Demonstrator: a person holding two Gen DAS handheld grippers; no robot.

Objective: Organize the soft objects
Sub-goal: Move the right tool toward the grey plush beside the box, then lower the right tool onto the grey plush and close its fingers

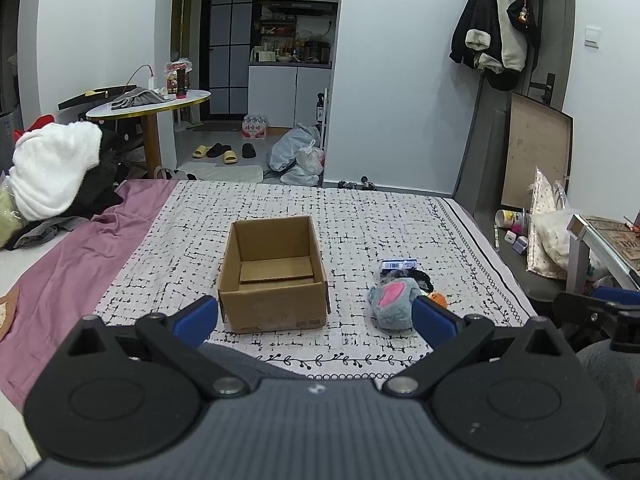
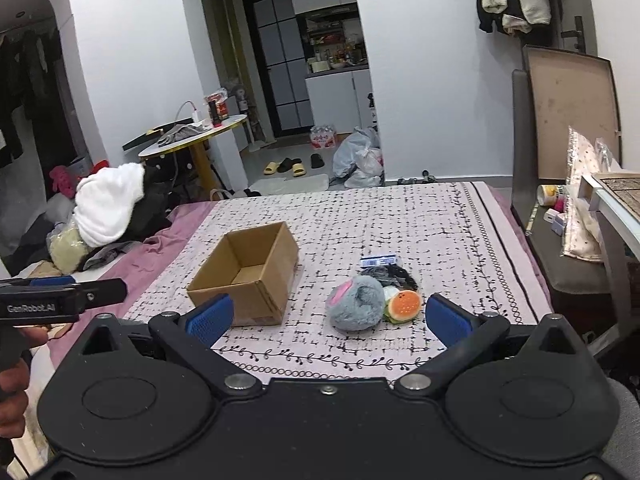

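Here, both your grippers hover over the near edge of the patterned bedspread (image 1: 360, 216) with jaws spread wide and nothing between them: the left gripper (image 1: 316, 316) frames the open brown cardboard box (image 1: 272, 276), the right gripper (image 2: 328, 318) frames the fluffy grey-and-pink plush toy (image 2: 354, 306). From the left wrist the plush (image 1: 394, 300) sits at three o'clock of the box and hides nearly all of the orange burger-shaped squishy toy (image 2: 402, 305), plain only in the right wrist view.

"GenRobot.AI" is printed in white on the left hand-held gripper (image 2: 60, 300).
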